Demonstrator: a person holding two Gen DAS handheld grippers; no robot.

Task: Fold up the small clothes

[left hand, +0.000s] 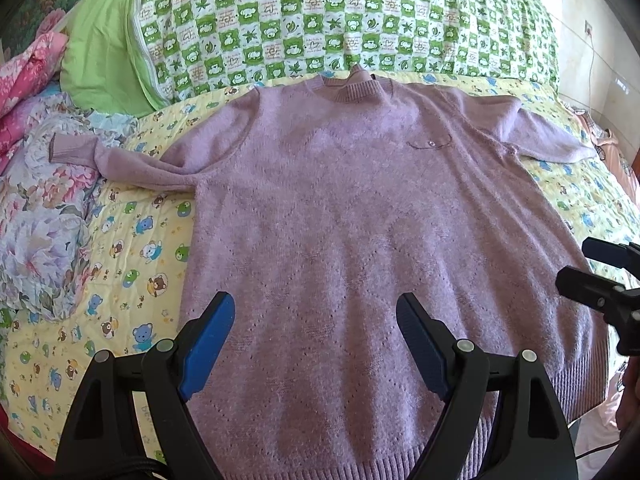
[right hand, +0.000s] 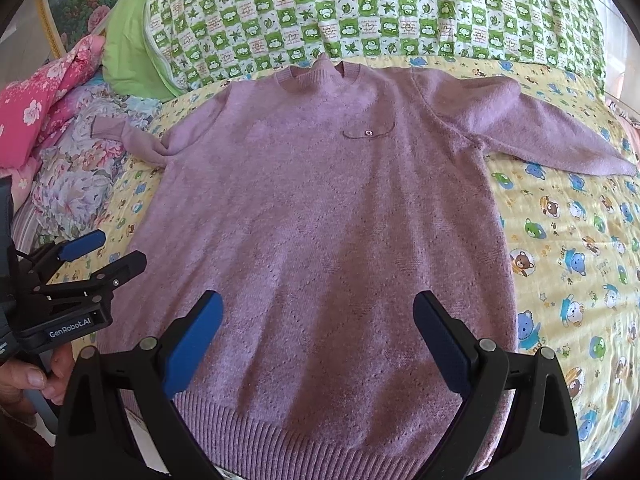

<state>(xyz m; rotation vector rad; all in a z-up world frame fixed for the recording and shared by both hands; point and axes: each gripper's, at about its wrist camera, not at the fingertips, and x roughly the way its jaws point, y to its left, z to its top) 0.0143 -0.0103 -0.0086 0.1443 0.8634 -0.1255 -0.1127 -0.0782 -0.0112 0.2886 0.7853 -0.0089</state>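
Note:
A mauve knitted sweater (left hand: 340, 208) lies flat, face up, on the bed, collar far, ribbed hem near me. It also shows in the right wrist view (right hand: 320, 208). Both sleeves stretch out sideways. My left gripper (left hand: 316, 316) is open and empty, hovering over the lower left part of the sweater. My right gripper (right hand: 318, 316) is open and empty above the hem. Each gripper shows at the edge of the other's view: the right one (left hand: 596, 268) and the left one (right hand: 104, 252).
The sweater rests on a yellow cartoon-bear quilt (right hand: 568, 264). A green checked quilt (left hand: 320, 20) and a green pillow (left hand: 100, 44) lie at the head. Floral bedding (left hand: 40, 216) is piled at the left, under the left cuff.

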